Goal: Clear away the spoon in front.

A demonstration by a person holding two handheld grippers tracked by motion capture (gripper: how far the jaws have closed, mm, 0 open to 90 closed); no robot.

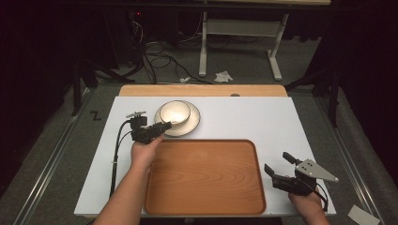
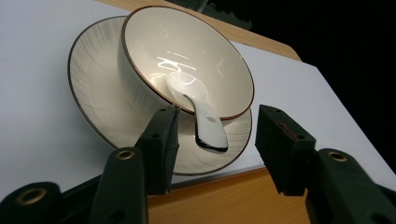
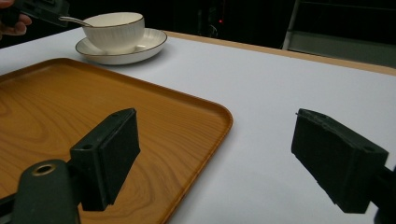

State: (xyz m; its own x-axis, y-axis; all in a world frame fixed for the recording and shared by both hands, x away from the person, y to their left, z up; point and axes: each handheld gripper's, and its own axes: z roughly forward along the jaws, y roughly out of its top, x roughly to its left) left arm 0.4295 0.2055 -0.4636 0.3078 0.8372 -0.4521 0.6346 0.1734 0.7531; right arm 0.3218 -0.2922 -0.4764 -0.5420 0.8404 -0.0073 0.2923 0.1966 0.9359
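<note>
While the left gripper [image 2: 217, 140] holds its jaws spread around the white ceramic spoon [image 2: 198, 114] in the cream brown-rimmed bowl [image 2: 205, 60], the right gripper [image 3: 215, 158] gapes empty beside the wooden tray [image 3: 56, 112].

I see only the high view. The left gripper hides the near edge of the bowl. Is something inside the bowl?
Observer: Yes. A white spoon lies in the bowl, with its handle sticking out over the rim toward the left gripper.
Operator: Do the jaws already grip the handle?
Observer: No. In the left gripper view the handle end sits between open jaws, and neither pad seems to press it.
</note>
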